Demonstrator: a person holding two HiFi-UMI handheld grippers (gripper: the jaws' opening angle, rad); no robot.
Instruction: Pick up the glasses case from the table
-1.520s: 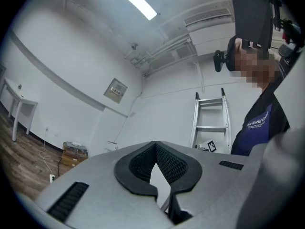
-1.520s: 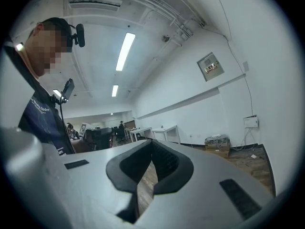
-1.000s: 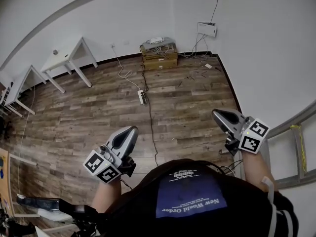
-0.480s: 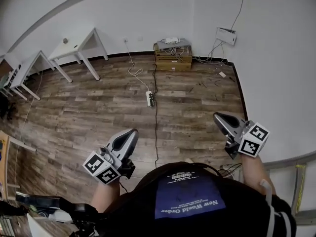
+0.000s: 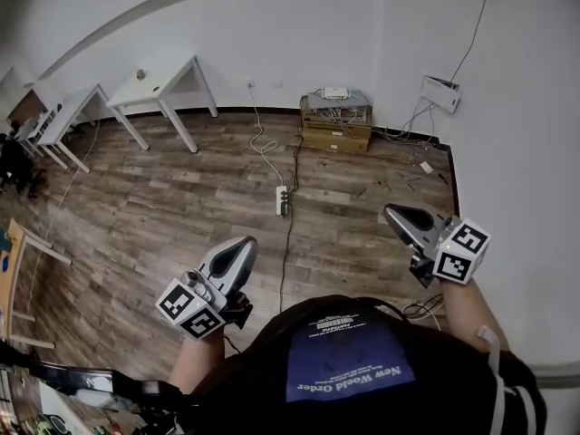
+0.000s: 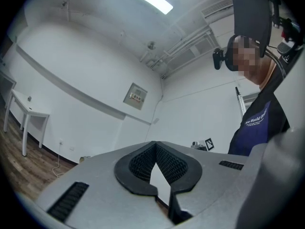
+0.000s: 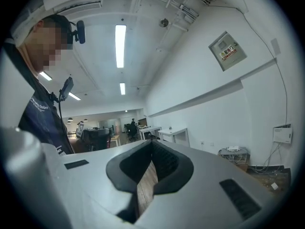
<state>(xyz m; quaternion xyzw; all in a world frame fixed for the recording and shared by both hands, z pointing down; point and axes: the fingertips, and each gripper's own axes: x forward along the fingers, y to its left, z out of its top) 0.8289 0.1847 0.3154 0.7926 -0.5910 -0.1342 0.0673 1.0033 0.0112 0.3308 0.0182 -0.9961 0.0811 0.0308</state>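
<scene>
Wooden floor (image 5: 181, 207) spreads below, white desks (image 5: 168, 80) by the wall. Left claw (image 5: 237, 247) and right claw (image 5: 399, 214) are both pressed together, empty.

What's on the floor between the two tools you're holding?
Head view: a black cable runs over the wooden floor between the left tool and right tool, coming from a white power strip.

A wooden table (image 5: 9, 279) is cut off by the head view's left edge, its items too small to tell; the wall panel's (image 6: 136, 97) print is unreadable.
</scene>
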